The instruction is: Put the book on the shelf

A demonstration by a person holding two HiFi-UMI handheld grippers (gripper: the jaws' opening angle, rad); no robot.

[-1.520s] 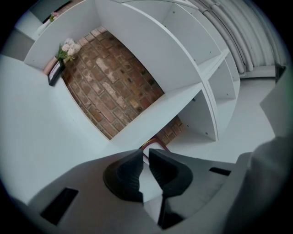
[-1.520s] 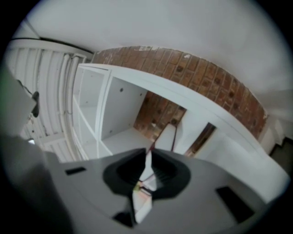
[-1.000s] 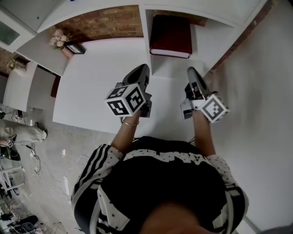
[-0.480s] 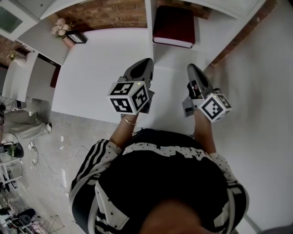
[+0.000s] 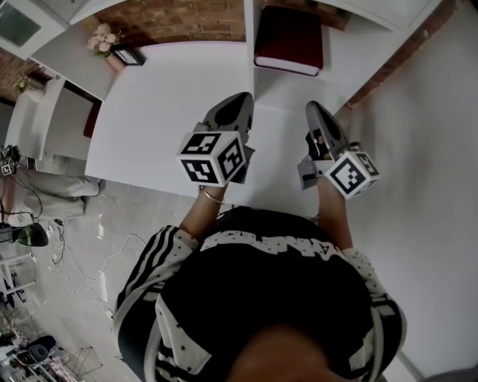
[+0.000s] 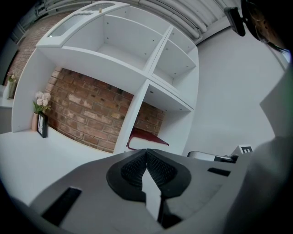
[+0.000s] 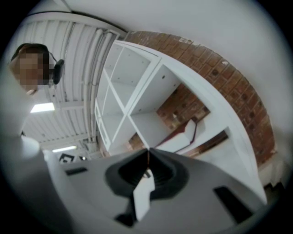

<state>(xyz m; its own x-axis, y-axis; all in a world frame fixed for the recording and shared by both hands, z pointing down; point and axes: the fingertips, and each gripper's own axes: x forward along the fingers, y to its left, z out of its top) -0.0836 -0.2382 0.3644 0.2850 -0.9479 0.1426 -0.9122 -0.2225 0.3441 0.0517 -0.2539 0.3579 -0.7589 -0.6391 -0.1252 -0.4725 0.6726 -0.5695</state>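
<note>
A dark red book (image 5: pixel 289 39) lies flat in the lower right compartment of the white shelf unit (image 5: pixel 249 52). It also shows in the left gripper view (image 6: pixel 146 137) and in the right gripper view (image 7: pixel 185 135). My left gripper (image 5: pixel 237 104) hangs over the white desk in front of the shelf's upright divider, jaws shut and empty. My right gripper (image 5: pixel 314 110) is to its right, short of the book's compartment, also shut with nothing in it. Both stand clear of the book.
The white desk (image 5: pixel 164 112) runs left of the shelf, with a brick wall (image 5: pixel 187 19) behind it. A pink flower pot (image 5: pixel 104 41) and a small dark frame (image 5: pixel 128 54) stand at the desk's far left corner. A white wall (image 5: pixel 418 149) borders the right.
Both grippers have drawn slightly back from the shelf and rolled a little. The book stays in its compartment. The view has shifted so the shelf sits higher in the picture.
</note>
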